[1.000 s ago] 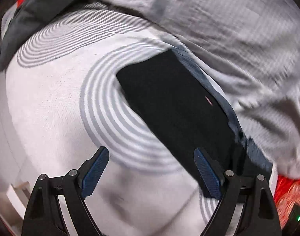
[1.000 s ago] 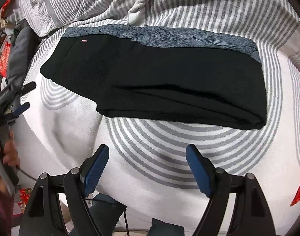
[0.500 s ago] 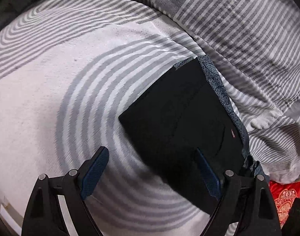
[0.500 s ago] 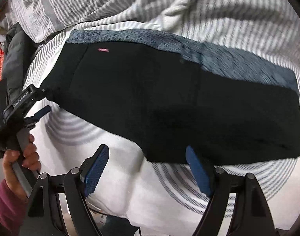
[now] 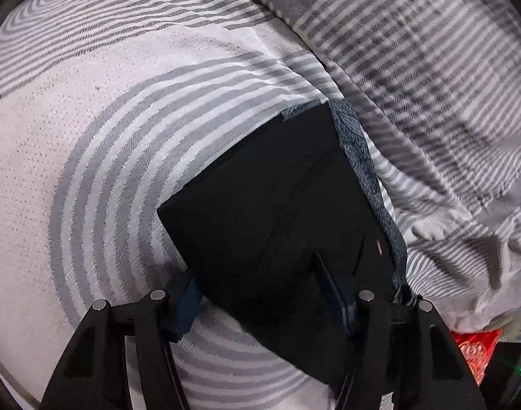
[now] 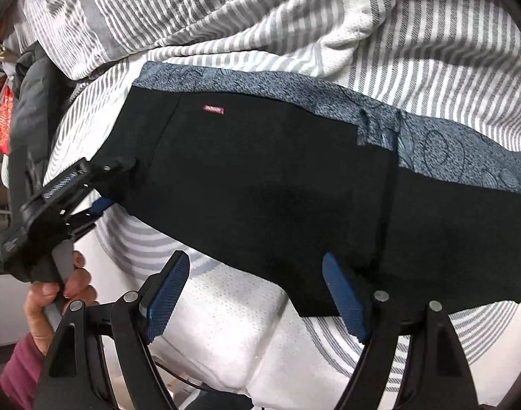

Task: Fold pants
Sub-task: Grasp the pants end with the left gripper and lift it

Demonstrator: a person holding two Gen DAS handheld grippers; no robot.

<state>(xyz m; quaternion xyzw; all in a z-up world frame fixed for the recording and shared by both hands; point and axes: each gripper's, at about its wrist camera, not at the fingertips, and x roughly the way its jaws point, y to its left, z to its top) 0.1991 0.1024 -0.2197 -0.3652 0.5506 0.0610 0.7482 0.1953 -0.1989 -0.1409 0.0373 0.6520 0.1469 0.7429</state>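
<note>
Both my hands have dropped onto the black pants (image 6: 277, 184); my left gripper (image 5: 260, 294) is closing around their end, while only the right view shows my right gripper (image 6: 252, 294) wide open, empty.

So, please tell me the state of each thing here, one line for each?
Black pants: folded flat on the bed, patterned grey band along the far edge.
Left gripper: jaws closing, corner of the pants between them.
Right gripper: jaws open, at the pants' near edge.
Striped blanket: bunched up behind the pants.

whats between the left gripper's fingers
The near edge of the black pants lies between the closing left gripper, seen in the left wrist view.
</note>
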